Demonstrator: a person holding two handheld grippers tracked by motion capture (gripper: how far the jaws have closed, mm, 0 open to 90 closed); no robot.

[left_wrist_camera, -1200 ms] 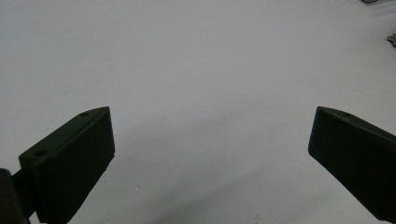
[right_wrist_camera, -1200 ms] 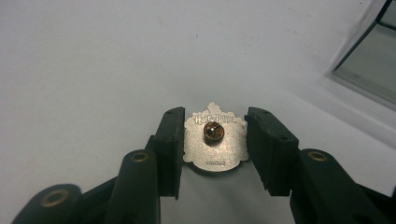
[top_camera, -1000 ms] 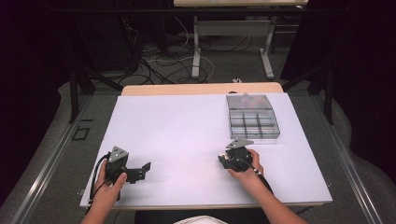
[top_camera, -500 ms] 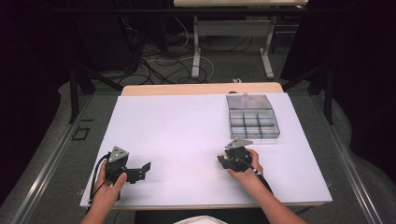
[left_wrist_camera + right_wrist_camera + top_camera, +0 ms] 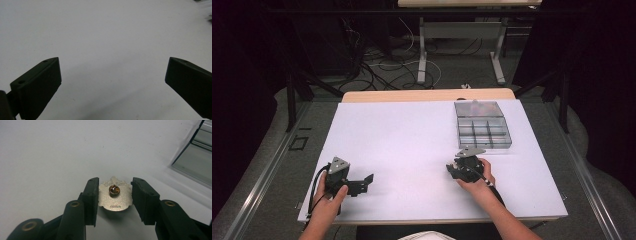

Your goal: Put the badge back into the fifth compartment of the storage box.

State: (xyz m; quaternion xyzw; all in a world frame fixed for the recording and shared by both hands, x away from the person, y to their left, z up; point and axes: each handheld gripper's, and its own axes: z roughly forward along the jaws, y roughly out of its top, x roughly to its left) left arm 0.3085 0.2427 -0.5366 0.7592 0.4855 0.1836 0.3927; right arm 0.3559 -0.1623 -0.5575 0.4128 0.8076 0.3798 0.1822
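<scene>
nothing has shifted in the last second: the right gripper (image 5: 115, 195) stays clamped on the metal pin badge (image 5: 115, 194), and the left gripper (image 5: 112, 82) stays wide open and empty, so the badge is secured, ready for the compartment box (image 5: 482, 125).

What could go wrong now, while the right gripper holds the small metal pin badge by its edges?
The right gripper pinches the pin badge only by its thin edges, so it may twist or slip out onto the white table. The compartment box stands close on the gripper's far side, so a hasty move could knock it.
</scene>
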